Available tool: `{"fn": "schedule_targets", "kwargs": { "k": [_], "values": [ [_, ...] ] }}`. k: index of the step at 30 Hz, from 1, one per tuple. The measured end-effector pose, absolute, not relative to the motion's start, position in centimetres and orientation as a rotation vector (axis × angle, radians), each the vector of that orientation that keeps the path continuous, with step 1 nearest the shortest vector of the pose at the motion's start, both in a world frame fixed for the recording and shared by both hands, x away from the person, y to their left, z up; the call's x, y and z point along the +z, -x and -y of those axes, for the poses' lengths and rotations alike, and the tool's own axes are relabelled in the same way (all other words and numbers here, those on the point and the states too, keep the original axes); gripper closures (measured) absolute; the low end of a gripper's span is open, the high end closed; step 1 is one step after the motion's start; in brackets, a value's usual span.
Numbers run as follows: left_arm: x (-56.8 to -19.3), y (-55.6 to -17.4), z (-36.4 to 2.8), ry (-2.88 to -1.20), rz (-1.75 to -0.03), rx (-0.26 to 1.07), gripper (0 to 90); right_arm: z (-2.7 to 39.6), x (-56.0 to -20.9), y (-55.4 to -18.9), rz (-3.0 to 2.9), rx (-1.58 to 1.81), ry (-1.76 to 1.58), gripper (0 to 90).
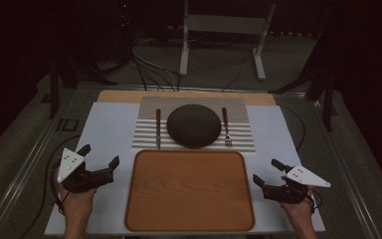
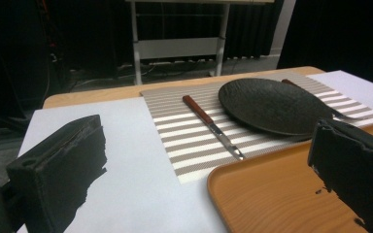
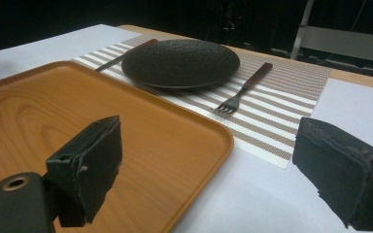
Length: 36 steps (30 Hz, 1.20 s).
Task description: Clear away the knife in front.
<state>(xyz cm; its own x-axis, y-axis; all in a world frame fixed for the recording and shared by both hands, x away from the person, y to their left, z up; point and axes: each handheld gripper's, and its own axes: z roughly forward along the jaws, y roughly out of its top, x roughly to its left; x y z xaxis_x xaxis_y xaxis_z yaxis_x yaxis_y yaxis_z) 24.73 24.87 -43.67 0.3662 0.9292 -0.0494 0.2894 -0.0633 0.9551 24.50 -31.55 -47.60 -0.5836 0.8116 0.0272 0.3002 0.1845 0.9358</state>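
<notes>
we hold both grippers, left and right, jaws apart beside the empty tray; plate, knife, fork lie untouched beyond it.

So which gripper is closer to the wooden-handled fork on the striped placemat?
Right. The right gripper sits beside the tray's right edge, below the wooden-handled fork. The left gripper is across the brown wooden tray, nearer the knife.

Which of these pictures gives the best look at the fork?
The right gripper view: the fork lies close, tines and reddish handle clear, beside the dark plate. The high view shows it small; in the left gripper view the plate mostly hides it.
</notes>
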Motion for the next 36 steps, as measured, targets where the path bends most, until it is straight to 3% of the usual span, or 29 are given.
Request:
{"fn": "schedule_targets", "kwargs": {
  "k": [36],
  "values": [
    [-42.0,-28.5,-22.9,-1.625,-1.154,0.726,0.2,31.6,-47.6,-24.5,-1.985,1.388,-1.037,10.9]
  ]
}}
